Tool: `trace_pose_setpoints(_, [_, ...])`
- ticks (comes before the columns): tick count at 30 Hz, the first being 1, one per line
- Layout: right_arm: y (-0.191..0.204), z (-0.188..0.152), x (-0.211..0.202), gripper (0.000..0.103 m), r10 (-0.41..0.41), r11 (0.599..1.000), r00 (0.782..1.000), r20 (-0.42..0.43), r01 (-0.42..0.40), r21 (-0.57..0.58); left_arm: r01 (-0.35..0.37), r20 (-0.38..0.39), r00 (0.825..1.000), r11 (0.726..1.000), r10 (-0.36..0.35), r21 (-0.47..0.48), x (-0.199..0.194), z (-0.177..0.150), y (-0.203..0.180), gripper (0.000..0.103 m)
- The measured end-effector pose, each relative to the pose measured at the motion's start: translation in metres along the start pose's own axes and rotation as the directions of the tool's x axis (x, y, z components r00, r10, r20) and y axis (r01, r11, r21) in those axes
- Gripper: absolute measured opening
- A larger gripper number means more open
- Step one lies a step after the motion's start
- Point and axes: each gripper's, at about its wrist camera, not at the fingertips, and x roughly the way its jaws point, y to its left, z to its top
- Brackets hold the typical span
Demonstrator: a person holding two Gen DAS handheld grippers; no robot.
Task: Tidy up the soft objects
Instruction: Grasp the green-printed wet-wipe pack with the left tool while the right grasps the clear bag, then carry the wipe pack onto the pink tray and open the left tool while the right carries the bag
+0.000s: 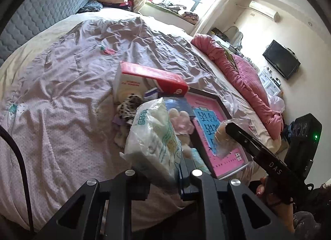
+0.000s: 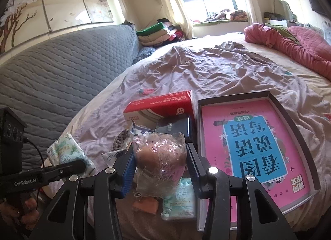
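1. Nearest in the left wrist view, the left gripper pinches a tissue pack in clear wrap at its lower end; the pack's long axis runs from the jaws up toward the frame's centre, leaning slightly left.
2. Only the right wrist view shows that same tissue pack side-on at lower left, raised off the bedsheet, with the left gripper's finger below it.
3. Nearest in the right wrist view, the right gripper clamps a wrapped brown soft item between its blue pads; the bag stands upright, with its crinkled top toward the frame's centre.
4. Lying beneath it are a second tissue pack and an orange piece, hardly seen from the left.
5. At the left view's lower right, fingers wrap the right gripper's handle, which slants up-left toward the pink book.
6. Farther on, that book lies in a dark tray, right of a red box.
7. A leopard-print cloth and a pink plush show clearly from the left only.
8. Farthest, a rose quilt lies at upper right.
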Motion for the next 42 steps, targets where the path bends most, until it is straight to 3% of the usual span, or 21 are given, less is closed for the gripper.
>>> trace_pose_setpoints(20, [-0.048, 0.006, -0.05, 0.047, -0.107, 0.994, 0.989, 0.1, 0.103, 0.043, -0.01, -0.025, 1.0, 0.987, 0.015, 0.16, 0.022, 0.002, -0.092, 0.02])
trace_pose_setpoints(31, [-0.098, 0.005, -0.069, 0.047, -0.21, 0.972, 0.971, 0.117, 0.195, 0.133, 0.058, -0.113, 0.993, 0.97, -0.032, 0.234, 0.068, -0.006, -0.146, 0.02])
trace_pose_setpoints(42, [-0.137, -0.011, -0.055, 0.047, -0.326, 0.934, 0.945, 0.027, 0.318, 0.163, 0.061, -0.275, 0.961, 0.962, 0.015, 0.267, 0.136, -0.023, -0.168, 0.02])
